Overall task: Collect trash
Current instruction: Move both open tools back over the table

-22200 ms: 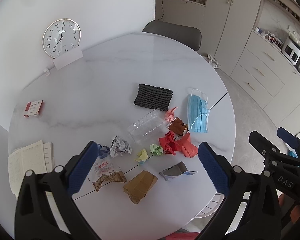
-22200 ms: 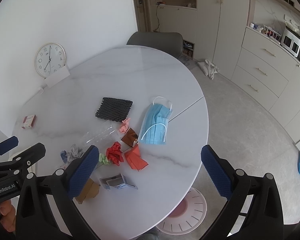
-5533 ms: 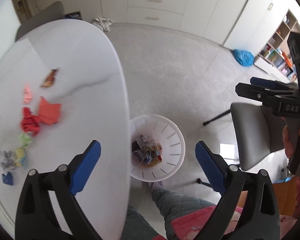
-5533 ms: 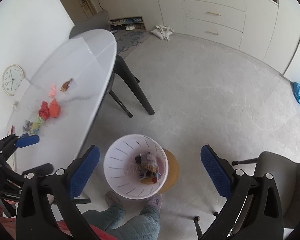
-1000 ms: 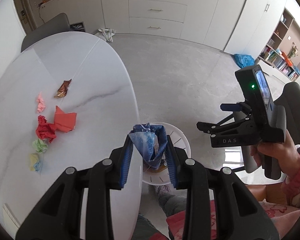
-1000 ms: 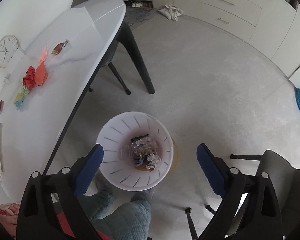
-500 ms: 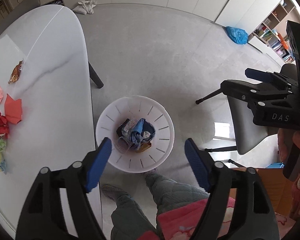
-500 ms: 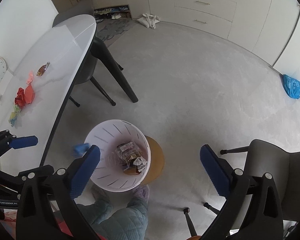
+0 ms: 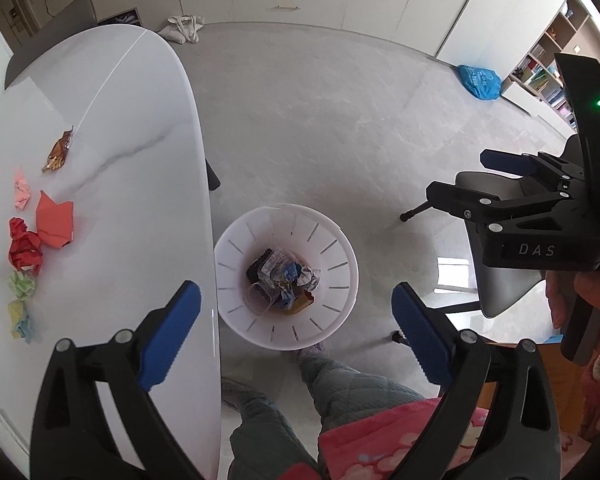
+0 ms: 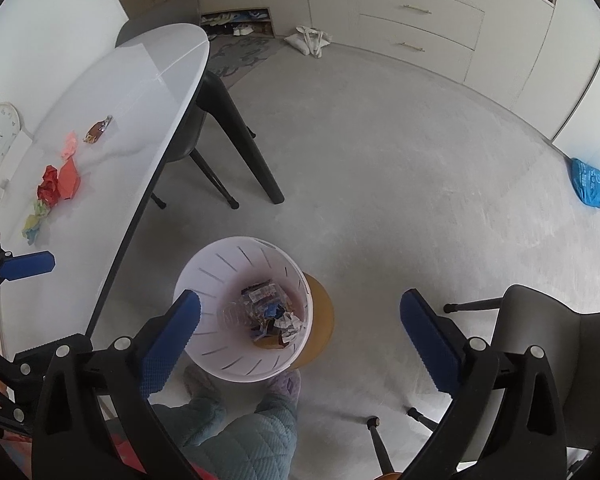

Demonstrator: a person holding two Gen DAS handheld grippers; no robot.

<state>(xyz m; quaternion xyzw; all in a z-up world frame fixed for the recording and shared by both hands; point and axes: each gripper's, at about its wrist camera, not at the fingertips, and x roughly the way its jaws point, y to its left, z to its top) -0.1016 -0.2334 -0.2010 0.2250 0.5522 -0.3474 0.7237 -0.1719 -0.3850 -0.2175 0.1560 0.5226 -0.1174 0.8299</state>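
Left gripper [image 9: 296,308]: hung above the bin at the bottom centre of its own view; jaws had just been opening and stood wide apart with nothing between them.
Right gripper [image 10: 300,322]: jaws spread wide and empty, framing the bin at lower centre of the right wrist view.
White slotted bin [image 9: 340,240]: stood on the floor just beside the desk edge, in the middle of the left wrist frame.
Trash in bin [image 9: 284,280]: crumpled wrappers, a clear plastic piece and a blue scrap lay heaped at its bottom.
Desk [image 9: 140,160]: white marble top filling the left of the frame.
Trash left on desk: brown wrapper [image 9: 58,150], pink scrap [image 9: 22,194], orange paper [image 9: 56,220], red paper ball [image 9: 24,250], green wad [image 9: 22,284], yellow-blue wad [image 9: 20,320], strung down the far left.
Person: quilted green trouser legs [image 9: 332,392] stood below the bin.
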